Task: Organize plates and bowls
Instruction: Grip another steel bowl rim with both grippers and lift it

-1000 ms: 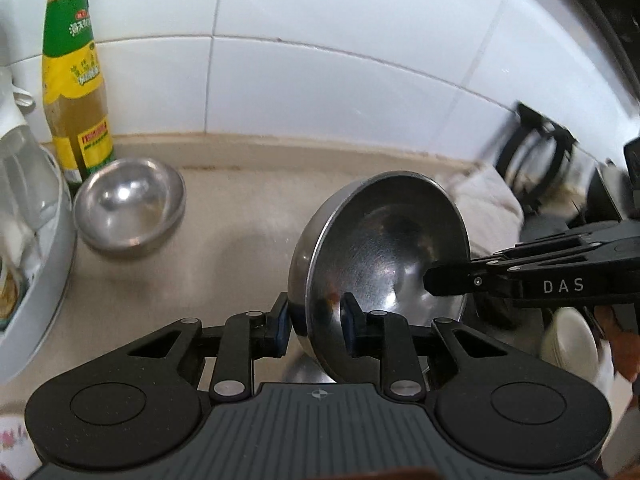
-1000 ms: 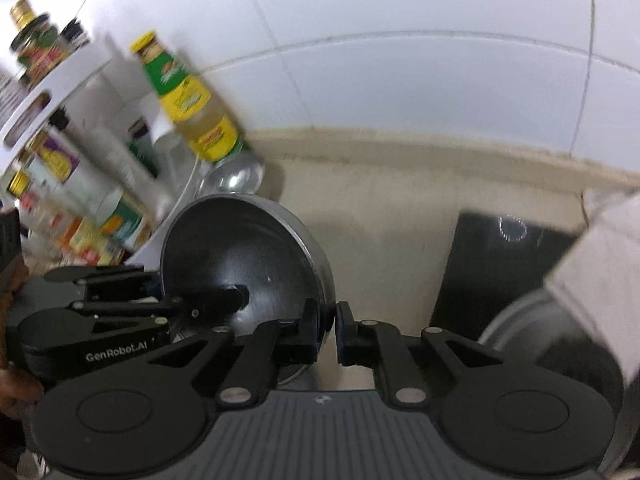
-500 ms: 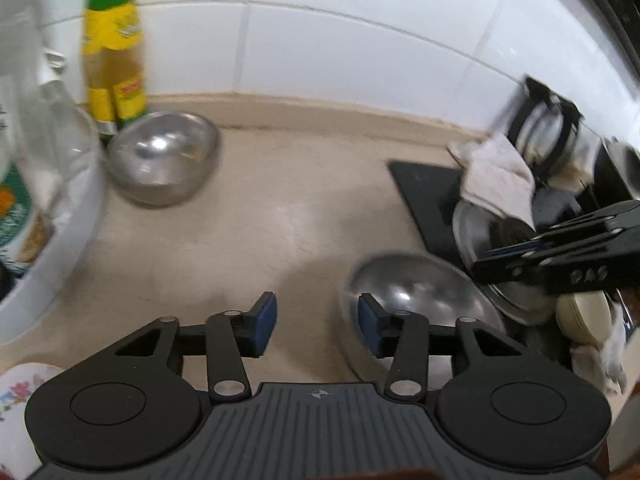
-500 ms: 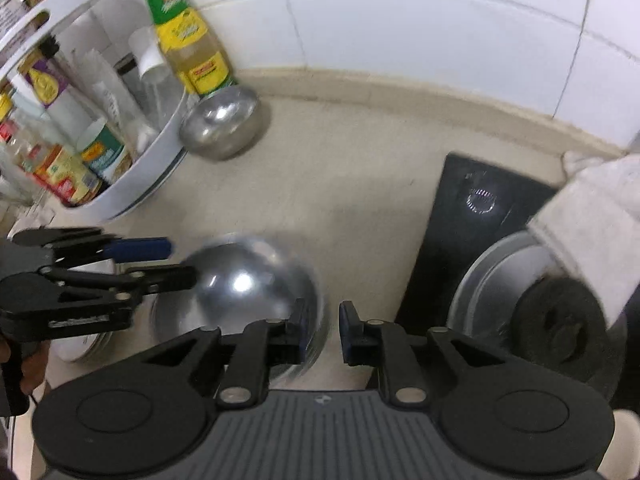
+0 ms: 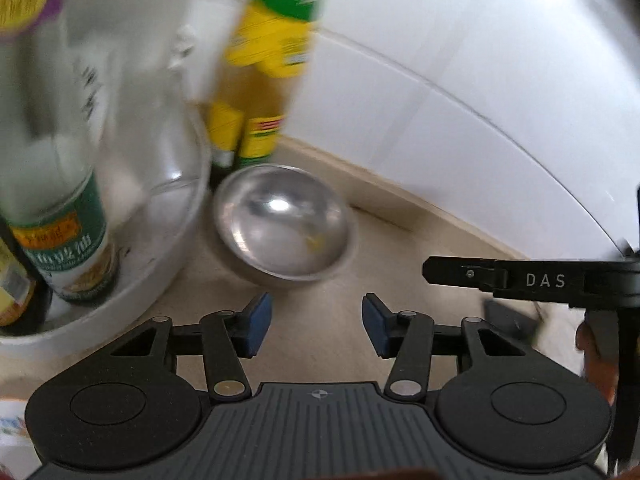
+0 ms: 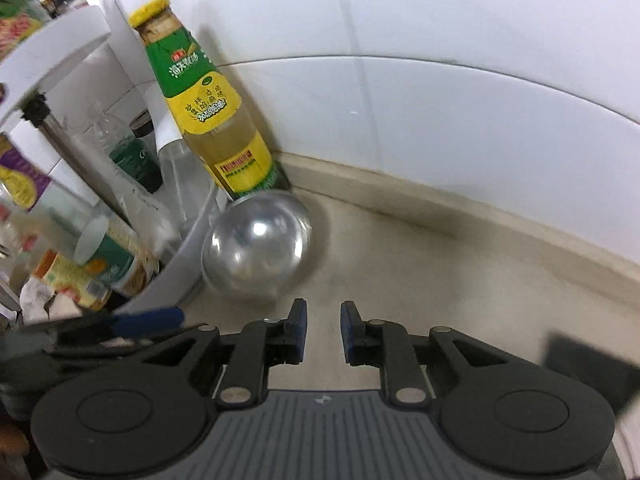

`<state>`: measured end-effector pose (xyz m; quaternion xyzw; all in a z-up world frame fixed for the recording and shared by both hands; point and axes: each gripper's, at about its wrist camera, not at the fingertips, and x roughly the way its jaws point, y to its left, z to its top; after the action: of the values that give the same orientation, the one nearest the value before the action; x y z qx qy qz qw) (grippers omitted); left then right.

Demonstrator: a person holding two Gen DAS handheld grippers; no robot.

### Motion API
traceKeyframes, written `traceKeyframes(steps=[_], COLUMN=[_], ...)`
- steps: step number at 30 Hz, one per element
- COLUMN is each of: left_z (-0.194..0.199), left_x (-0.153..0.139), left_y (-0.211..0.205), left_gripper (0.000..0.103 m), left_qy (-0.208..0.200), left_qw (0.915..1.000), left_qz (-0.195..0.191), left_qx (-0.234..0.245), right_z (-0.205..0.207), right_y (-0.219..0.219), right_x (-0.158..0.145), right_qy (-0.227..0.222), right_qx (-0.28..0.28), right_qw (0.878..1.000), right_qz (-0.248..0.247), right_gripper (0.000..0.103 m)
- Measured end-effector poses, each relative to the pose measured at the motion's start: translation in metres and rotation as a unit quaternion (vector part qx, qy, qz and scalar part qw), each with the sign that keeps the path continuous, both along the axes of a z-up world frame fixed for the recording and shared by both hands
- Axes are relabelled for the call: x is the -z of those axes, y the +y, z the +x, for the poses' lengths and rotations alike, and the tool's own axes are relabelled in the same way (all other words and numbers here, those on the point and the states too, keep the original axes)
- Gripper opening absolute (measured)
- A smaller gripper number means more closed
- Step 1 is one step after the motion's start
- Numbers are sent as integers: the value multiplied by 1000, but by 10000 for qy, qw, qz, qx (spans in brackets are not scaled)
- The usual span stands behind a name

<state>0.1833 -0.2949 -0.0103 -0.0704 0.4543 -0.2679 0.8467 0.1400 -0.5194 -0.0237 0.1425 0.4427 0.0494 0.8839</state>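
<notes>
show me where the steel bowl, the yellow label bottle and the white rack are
steel bowl (image 5: 282, 226), left wrist view, inner bottom
yellow label bottle (image 6: 208, 116), right wrist view, label
white rack (image 5: 160, 276), left wrist view, outer rim

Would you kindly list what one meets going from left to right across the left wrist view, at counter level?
Green-labelled bottle standing in the white tray → steel bowl on the counter, the open left claw just in front of it → right claw's finger marked DAS, entering from the right edge.
</notes>
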Motion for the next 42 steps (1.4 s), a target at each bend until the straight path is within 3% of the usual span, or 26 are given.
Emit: traceKeyframes(steps=[3,6,9,10,13,16,20,29,35,42], left_z=[20,38,51,55,62,57,44,-18,-77,-128], left_x=[14,28,41,45,52,51,39,-11,-36,-42], left_y=[0,-8,-9,-9,-13,-14,-13,-8,-6,-5], left_gripper=[59,63,56,51,39,34,34,34,35,39], left_qy=[173,346,386,392,403,224,139,-190,-373,-380], left_qw=[9984,9960,9924,9914,9910,9933,9963,9998,9952,9851], left_qz=[-171,-101,-61,-55,114,323,232,-94,-192,-54], left_qx=[-509,-820,-1167,-1245,-1275,-1084,-815,42,887,1677], right_z=[36,63,82,85,86,78,55,-22,-101,-169], right_y=[7,9,11,11,12,6,-7,-21,-3,10], right_x=[15,31,45,48,52,50,40,-21,-55,-52], right_qy=[37,113,142,164,118,168,187,-241,-301,82], right_qx=[-116,-169,-218,-264,-401,-408,-324,-1,324,818], right_qw=[9999,9998,9996,9995,9991,9990,9990,9996,9990,9966], right_qz=[14,-3,-98,-76,-64,40,237,133,-108,42], right_gripper=[18,18,18,13,13,12,11,11,11,12])
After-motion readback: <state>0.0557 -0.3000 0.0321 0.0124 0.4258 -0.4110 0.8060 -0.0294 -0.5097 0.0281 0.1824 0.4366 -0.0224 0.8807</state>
